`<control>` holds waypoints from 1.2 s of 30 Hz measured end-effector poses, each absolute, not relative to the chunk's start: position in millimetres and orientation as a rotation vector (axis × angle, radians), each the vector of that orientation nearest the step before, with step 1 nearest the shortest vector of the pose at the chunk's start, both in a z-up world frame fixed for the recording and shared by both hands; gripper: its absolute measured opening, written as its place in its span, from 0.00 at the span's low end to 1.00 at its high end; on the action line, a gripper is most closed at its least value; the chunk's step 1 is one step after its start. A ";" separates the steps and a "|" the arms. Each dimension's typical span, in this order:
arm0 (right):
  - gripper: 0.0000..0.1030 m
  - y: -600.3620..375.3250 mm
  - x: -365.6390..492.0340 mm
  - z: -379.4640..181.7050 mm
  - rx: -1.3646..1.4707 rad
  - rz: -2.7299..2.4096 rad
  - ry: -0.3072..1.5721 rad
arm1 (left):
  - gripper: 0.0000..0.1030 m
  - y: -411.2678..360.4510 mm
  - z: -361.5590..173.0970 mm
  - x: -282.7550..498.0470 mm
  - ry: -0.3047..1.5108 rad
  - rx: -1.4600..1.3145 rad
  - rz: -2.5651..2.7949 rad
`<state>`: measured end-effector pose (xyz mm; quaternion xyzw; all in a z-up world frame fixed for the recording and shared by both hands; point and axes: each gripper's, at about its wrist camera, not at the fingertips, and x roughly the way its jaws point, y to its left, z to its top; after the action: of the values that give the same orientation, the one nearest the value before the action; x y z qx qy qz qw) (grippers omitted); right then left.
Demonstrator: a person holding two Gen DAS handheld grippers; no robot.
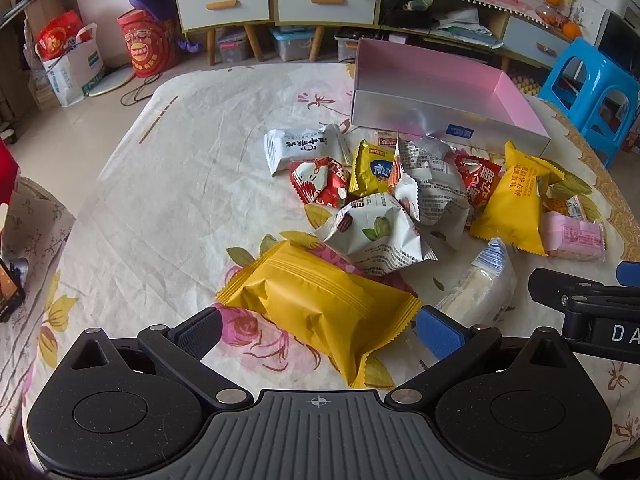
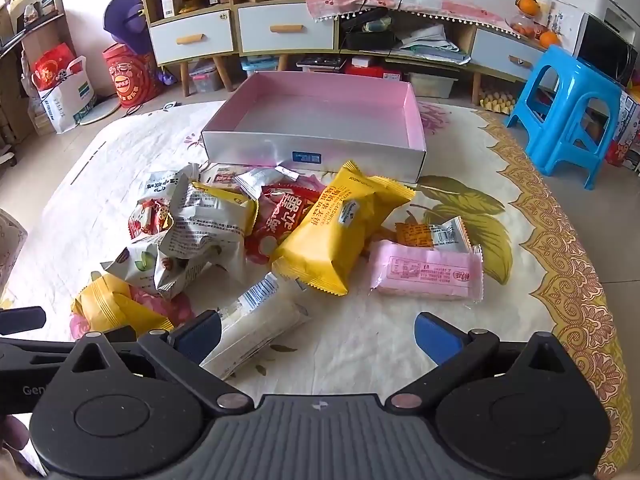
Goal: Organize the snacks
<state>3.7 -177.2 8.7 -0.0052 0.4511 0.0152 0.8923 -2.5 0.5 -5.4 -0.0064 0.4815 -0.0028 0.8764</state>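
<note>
Between wide-open, empty left tongs [image 1: 320,332], yellow snack packet [image 1: 320,304]; right tongs [image 2: 320,336] likewise agape, empty.

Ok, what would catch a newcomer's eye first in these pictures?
Probably the heap of bright snack packets mid-table, yellow, red and silver. Behind it sits an empty pink-lined box. Nearest the cameras, the open left gripper straddles a yellow packet, and the open right gripper has a white packet by its left finger.
</note>
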 end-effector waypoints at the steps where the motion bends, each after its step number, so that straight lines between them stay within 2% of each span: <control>1: 0.92 -177.0 3.7 9.2 -0.011 0.032 0.934 | 1.00 0.5 -5.4 -2.5 1.004 -0.013 -0.006; 36: 0.92 -176.4 3.9 9.1 -0.017 0.030 0.940 | 1.00 1.4 -6.3 -2.6 1.006 -0.014 -0.003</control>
<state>3.9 -176.4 9.1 -0.0080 0.4530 0.0144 0.8914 -2.6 1.4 -6.3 -0.0066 0.4819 -0.0016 0.8762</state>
